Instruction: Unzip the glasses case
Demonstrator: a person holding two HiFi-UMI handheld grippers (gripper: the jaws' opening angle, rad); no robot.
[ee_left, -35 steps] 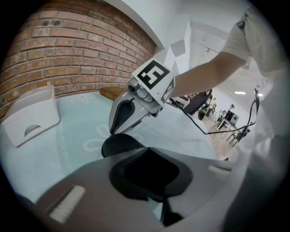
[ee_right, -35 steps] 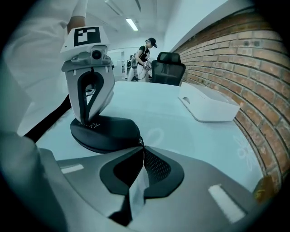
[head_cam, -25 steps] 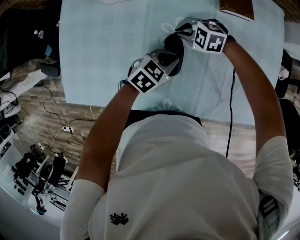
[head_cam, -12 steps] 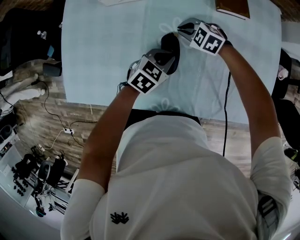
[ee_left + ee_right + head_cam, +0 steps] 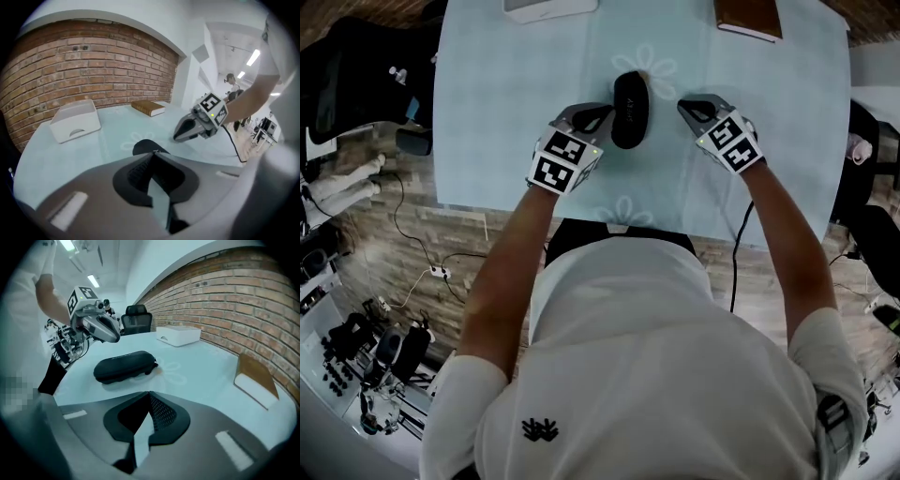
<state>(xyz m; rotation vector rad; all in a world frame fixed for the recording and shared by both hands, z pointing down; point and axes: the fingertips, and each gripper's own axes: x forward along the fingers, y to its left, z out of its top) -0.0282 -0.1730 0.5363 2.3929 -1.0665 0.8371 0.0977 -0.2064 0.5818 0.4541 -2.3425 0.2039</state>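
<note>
Starting closest in: left gripper (image 5: 598,116) and right gripper (image 5: 694,106) both have their jaws clenched on nothing. Between them, flat on the pale blue counter (image 5: 506,94), lies the black oval zip-up glasses case (image 5: 630,108), looking zipped. Its long axis points away from the person. Left's just beside it and right's further off, so left probably steadies it.

No text can be read. The glasses case (image 5: 630,111) has a faint pale print, too small to make out. Cubes on the left tongs (image 5: 598,114) and right tongs (image 5: 689,106) show only black-and-white square markers.
</note>
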